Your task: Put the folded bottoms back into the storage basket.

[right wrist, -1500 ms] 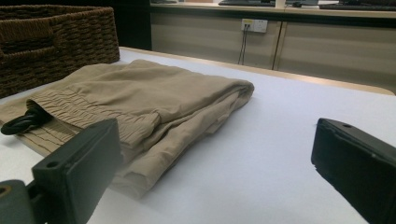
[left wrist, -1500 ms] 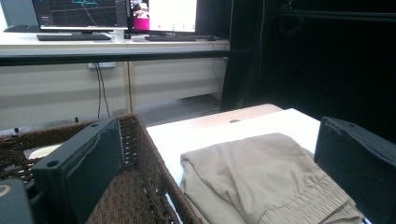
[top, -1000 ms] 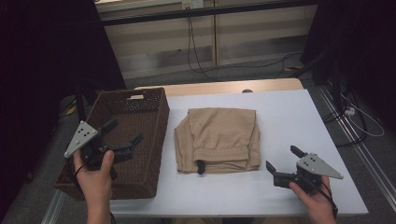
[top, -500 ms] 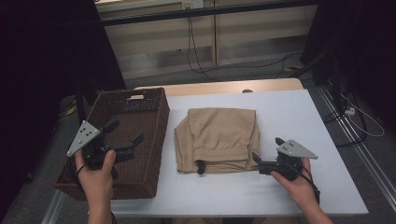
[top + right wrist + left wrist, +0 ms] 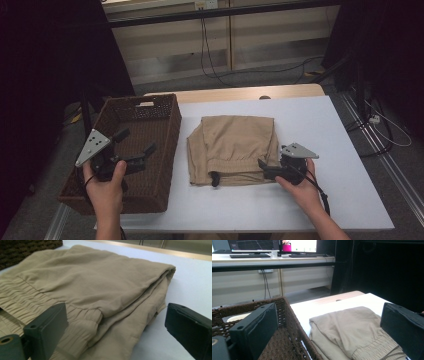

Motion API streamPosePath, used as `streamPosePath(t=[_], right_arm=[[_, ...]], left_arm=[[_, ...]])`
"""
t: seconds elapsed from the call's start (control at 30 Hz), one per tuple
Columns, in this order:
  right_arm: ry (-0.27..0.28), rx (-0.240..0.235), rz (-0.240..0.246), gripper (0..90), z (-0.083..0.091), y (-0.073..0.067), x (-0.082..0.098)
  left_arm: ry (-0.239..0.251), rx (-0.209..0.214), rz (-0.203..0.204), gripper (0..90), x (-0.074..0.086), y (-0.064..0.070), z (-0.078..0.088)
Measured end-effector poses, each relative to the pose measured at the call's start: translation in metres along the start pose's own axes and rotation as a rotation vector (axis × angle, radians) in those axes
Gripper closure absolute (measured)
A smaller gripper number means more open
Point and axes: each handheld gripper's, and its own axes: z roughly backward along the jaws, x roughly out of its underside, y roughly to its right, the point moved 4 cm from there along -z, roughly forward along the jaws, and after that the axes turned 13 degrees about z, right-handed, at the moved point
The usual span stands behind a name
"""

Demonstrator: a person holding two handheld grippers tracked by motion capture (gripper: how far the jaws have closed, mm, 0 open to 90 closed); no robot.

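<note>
High view first: a folded pair of tan trousers point(image 5: 232, 149) lies in the middle of the white table point(image 5: 330, 130), its elastic waistband toward the person at six o'clock. At nine o'clock from it sits a dark wicker basket point(image 5: 170, 130), its near wall just beside the cloth. The left gripper point(image 5: 136, 146) hangs over the basket's inside, held in the person's left hand point(image 5: 106, 187), its jaws spread and pointing toward two o'clock. The right gripper point(image 5: 262, 169) is low at the trousers' near right corner, about five o'clock on the garment, held in the right hand point(image 5: 300, 187), jaws pointing toward nine o'clock along the waistband edge; from up here I cannot tell how wide they stand. A dark drawstring end point(image 5: 215, 178) shows at the near hem. Left gripper view next: the two black jaws are wide apart with nothing between them, the woven rim of the basket point(image 5: 294, 322) running across the lower left at seven o'clock and the trousers point(image 5: 347, 332) lying beyond it at four o'clock on the table point(image 5: 322, 306). Right gripper view last: the jaws stand spread, one over the gathered waistband at eight o'clock, the other off the cloth over bare table point(image 5: 190, 282) at four o'clock, so the folded corner of the trousers point(image 5: 95, 287) lies between them, not yet pinched.
</note>
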Motion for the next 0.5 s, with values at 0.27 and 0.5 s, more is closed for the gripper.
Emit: streamPosePath(t=[0.27,0.5], right_arm=[[-0.069,0.002,-0.005,4.8,-0.011,0.0,0.004],[-0.156,-0.01,0.006,4.8,-0.014,-0.005,0.006]], left_arm=[[-0.007,-0.001,-0.003,1.5,0.001,0.0,-0.001],[-0.01,-0.004,-0.006,1.5,0.002,0.0,-0.002]])
